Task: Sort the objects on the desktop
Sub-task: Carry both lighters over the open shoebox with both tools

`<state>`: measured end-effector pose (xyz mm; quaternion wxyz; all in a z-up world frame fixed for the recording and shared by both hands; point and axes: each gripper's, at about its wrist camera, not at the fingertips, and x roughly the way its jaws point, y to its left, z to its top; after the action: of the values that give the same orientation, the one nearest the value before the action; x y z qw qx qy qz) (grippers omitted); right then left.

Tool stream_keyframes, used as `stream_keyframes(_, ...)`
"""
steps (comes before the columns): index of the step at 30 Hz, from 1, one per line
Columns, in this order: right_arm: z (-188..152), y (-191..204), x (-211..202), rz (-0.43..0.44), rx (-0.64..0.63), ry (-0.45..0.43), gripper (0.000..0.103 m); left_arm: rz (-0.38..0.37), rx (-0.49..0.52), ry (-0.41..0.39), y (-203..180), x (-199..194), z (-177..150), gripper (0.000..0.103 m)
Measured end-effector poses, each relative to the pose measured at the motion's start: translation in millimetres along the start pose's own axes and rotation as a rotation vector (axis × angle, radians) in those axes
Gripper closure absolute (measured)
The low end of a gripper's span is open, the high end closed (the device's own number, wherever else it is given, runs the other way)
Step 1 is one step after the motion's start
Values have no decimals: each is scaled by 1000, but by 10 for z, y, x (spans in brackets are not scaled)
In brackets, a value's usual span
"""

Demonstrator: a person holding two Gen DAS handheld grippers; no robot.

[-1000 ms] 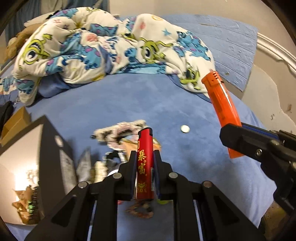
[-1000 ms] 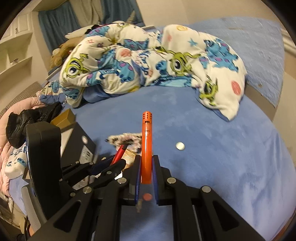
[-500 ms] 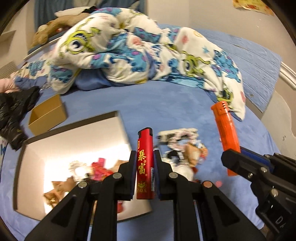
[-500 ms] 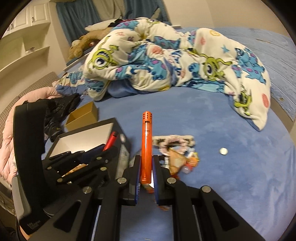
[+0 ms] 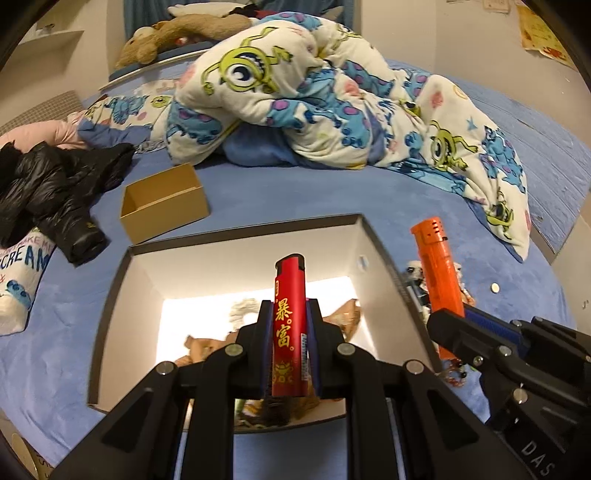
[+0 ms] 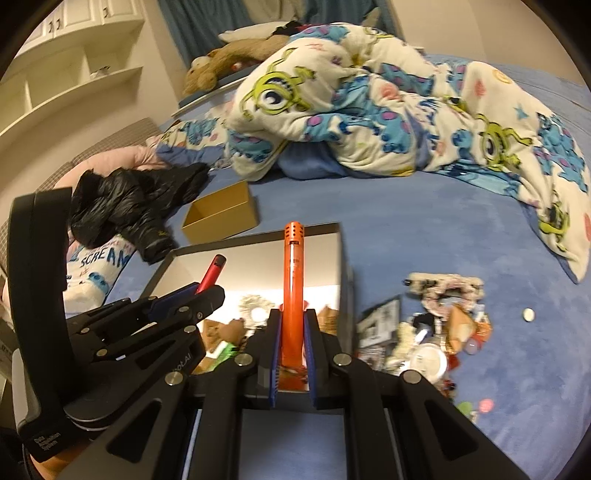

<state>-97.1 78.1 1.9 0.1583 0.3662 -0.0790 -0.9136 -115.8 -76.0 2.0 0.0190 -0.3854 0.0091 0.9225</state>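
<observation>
Jaws pinch our red lighter (image 5: 290, 325) and orange lighter (image 6: 292, 291); we've swung over the box (image 5: 118, 291), ready to drop.

My left gripper (image 5: 290, 325) is matte black with silver screws. My right gripper (image 6: 293, 328) matches, blue pads (image 6: 273, 363) lining its fingers.

We're in a bedroom, in a home. A blue bed (image 5: 332, 195) fills the view, with a rumpled cartoon-monster duvet (image 5: 332, 99) heaped across it. A brown plush toy (image 6: 236, 55) lies at the far edge, under blue curtains (image 6: 192, 22). White built-in shelves (image 6: 70, 77) line the wall. A black puffer jacket (image 5: 51, 188) and pink clothing (image 5: 44, 133) lie dumped on the bed.
</observation>
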Motion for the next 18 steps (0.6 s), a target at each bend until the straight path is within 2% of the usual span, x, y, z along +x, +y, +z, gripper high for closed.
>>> stream_keyframes(7,-8,294,152,32,-33,17,92,23,-19,13,265,-5,-57,86)
stream_keyframes(18,-120,446,419,54,-24,51,92,47,-39,46,513,131,-183,86)
